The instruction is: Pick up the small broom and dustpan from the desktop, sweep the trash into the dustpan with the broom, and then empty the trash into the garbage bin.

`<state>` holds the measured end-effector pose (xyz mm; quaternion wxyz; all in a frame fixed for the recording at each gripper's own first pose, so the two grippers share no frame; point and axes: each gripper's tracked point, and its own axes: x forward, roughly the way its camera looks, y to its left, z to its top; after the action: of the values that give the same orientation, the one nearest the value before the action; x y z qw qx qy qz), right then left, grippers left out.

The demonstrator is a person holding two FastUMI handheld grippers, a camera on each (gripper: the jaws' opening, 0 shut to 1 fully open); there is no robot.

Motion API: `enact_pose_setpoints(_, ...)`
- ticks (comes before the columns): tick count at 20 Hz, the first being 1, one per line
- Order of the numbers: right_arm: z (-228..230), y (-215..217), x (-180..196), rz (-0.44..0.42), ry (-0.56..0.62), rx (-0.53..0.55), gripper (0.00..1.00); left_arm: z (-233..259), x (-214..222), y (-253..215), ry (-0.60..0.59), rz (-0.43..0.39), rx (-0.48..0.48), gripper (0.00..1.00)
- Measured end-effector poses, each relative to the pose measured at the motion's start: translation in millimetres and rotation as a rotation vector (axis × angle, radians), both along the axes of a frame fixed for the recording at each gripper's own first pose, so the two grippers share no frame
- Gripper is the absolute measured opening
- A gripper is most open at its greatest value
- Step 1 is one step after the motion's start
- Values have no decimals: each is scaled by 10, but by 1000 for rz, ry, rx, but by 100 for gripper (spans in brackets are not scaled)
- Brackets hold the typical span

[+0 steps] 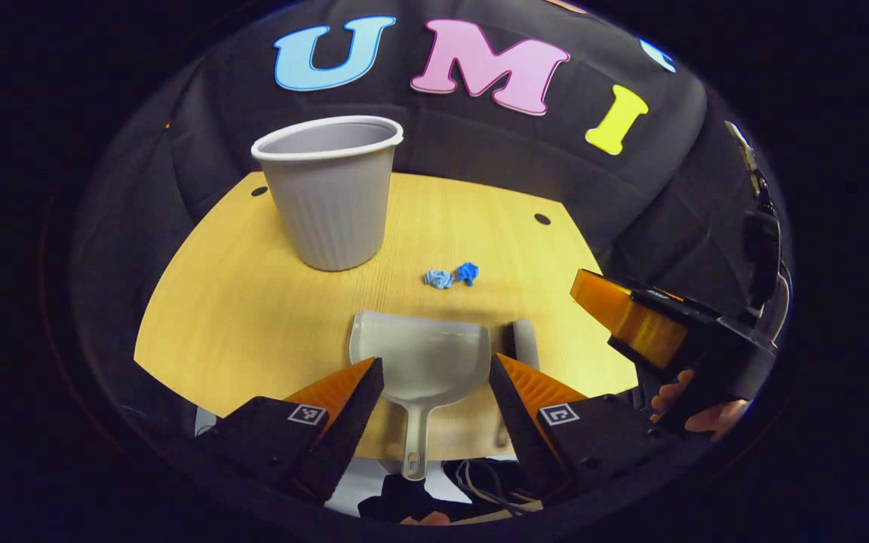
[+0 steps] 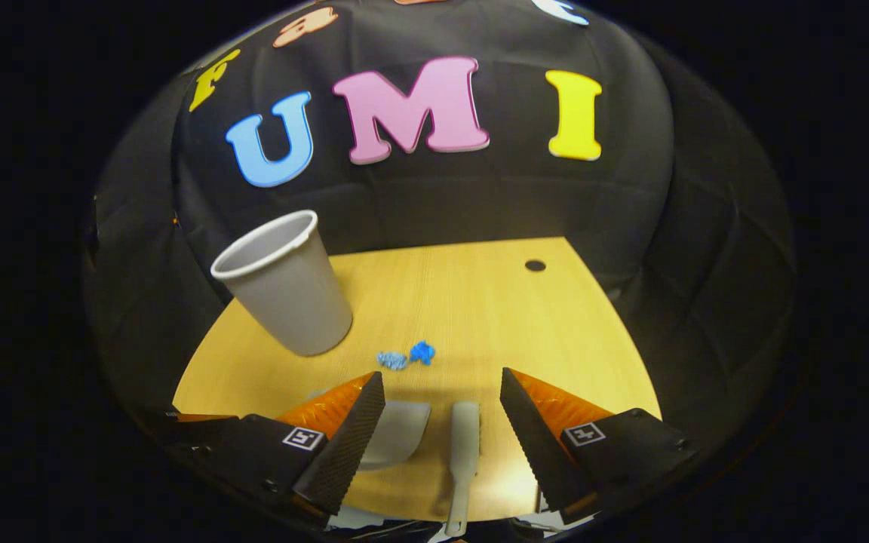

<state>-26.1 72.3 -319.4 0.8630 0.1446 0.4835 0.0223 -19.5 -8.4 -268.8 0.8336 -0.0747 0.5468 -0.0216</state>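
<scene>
Hovering with both sets of jaws wide and empty: left gripper (image 1: 434, 392) straddles the pale plastic dustpan (image 1: 419, 358), right gripper (image 2: 442, 422) the slim grey broom (image 2: 463, 445) beside it. Drop squarely onto each handle.

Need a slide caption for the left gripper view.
Open left tool poised over dustpan; broom beside it, blue trash and bin beyond.

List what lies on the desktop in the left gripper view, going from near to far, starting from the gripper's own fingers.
dustpan → blue trash scraps → grey garbage bin. The small broom lies beside the dustpan at much the same depth, so I leave it out of the order.
</scene>
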Motion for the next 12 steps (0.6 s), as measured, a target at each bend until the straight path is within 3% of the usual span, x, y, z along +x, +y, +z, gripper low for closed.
enact_pose_setpoints(8, -633, 84, -686, 93, 345, 16, 99, 35, -93, -48, 327, -16, 36, 85)
enact_pose_setpoints(12, -958, 85, -982, 117, 515, 25, 99, 83, -78, -65, 425, -19, 31, 85)
